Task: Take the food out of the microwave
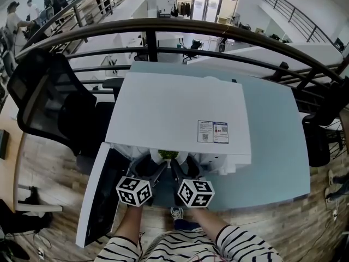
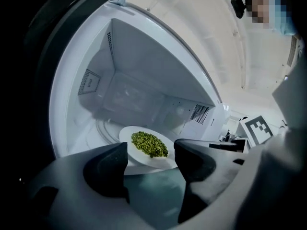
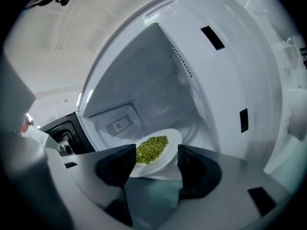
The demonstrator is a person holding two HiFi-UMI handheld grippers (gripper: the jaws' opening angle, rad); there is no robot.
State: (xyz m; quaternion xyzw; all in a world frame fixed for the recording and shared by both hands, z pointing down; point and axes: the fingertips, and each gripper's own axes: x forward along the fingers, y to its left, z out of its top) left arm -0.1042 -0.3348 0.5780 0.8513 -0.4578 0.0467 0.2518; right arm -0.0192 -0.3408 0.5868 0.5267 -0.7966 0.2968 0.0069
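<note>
A white microwave (image 1: 174, 113) stands on the teal table with its door (image 1: 101, 201) swung open to the left. A white plate (image 2: 128, 137) heaped with green peas (image 2: 149, 144) lies at the mouth of the cavity, its near rim past the front sill. My left gripper (image 2: 151, 164) is open, and the plate's rim sits just beyond its tips. My right gripper (image 3: 156, 162) is open too, with the same plate (image 3: 171, 142) between and behind its fingertips. In the head view both grippers (image 1: 155, 171) (image 1: 179, 171) point side by side at the peas (image 1: 168, 155).
The teal table (image 1: 278, 146) stretches right of the microwave. A black office chair (image 1: 49, 102) stands at the left, another dark chair (image 1: 319, 141) at the right. A curved black railing (image 1: 218, 29) runs behind the table. The open door blocks the near left side.
</note>
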